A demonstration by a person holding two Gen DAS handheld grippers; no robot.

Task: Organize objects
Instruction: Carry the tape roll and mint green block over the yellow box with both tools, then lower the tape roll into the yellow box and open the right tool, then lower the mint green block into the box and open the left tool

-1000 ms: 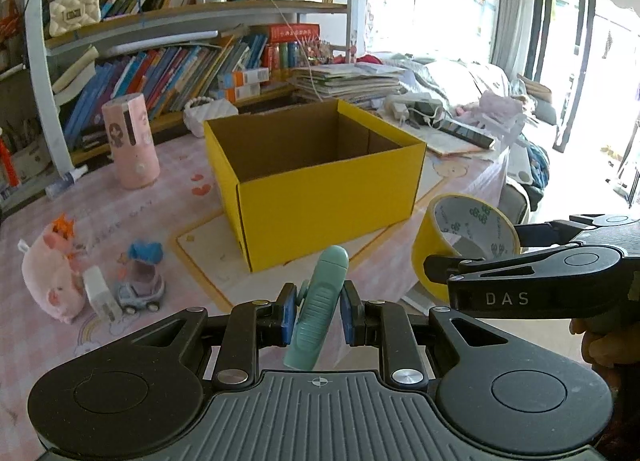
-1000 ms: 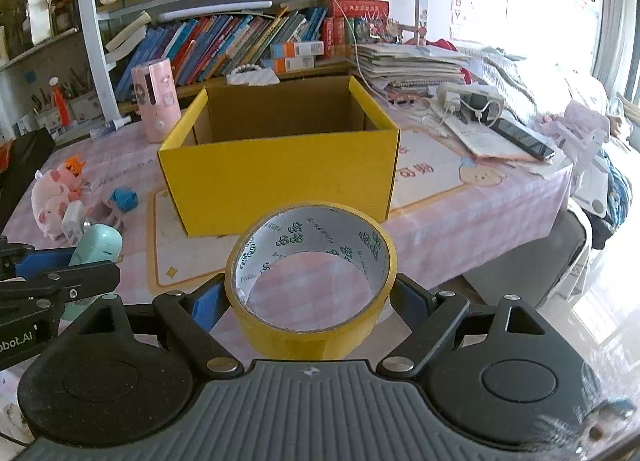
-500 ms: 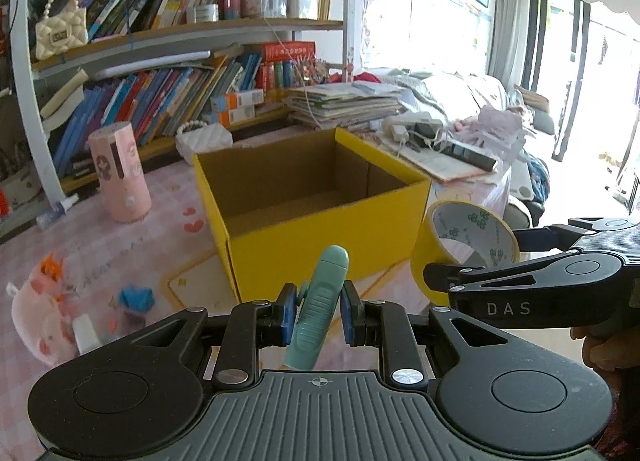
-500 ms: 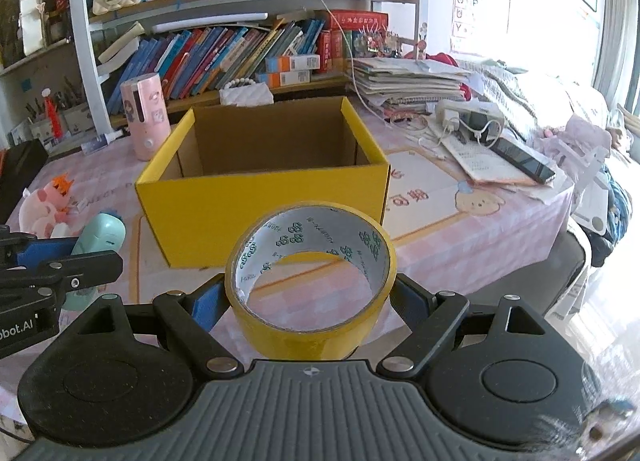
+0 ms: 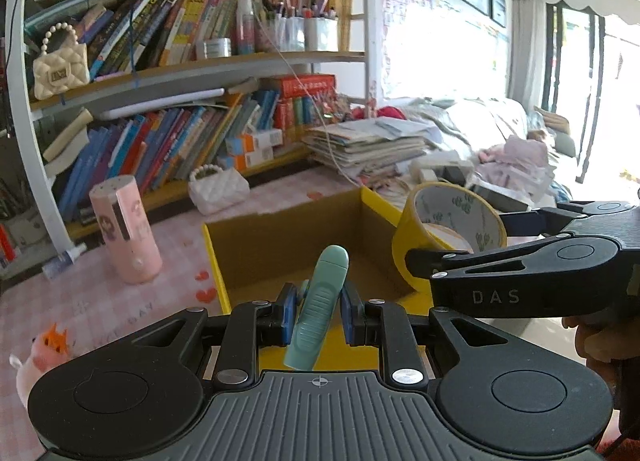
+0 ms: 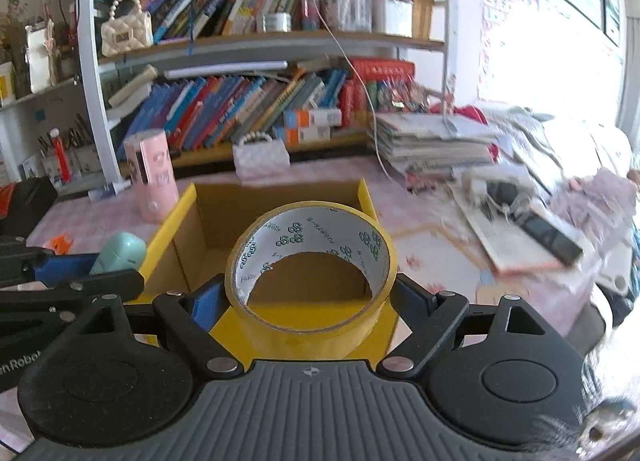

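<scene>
A: What is the left gripper (image 5: 317, 312) holding?

B: A mint-green handheld gadget (image 5: 319, 308), clamped between its two blue pads (image 5: 289, 313). It stands tilted, its rounded top leaning forward over the near wall of the yellow cardboard box (image 5: 218, 257).

A: And the right gripper (image 6: 311, 293)?

B: Its jaws are clenched on a roll of yellow tape (image 6: 311, 273), one pad pressing each side of the ring. The ring lies roughly flat, and through its hole you see the brown inside of the box.

A: Where does the tape sit relative to the box?

B: In the right wrist view it hangs over the box's near wall. In the left wrist view the same roll is at the box's right wall, level with the rim. Whether it touches the cardboard, I cannot tell.

A: Where is the box itself?

B: On the desk (image 5: 80, 293), which has a pink checked cloth, toward its near edge. The box is open at the top.

A: Anything else on the desk?

B: A pink cylinder (image 5: 125, 230) stands upright left of the box, toward the desk's far edge. A white quilted purse (image 5: 218, 190) sits behind the box by the bookshelf (image 5: 192, 65). A pink plush toy (image 5: 38, 357) lies at the desk's left edge. A stack of papers (image 5: 368, 145) is piled at the far right corner.
</scene>
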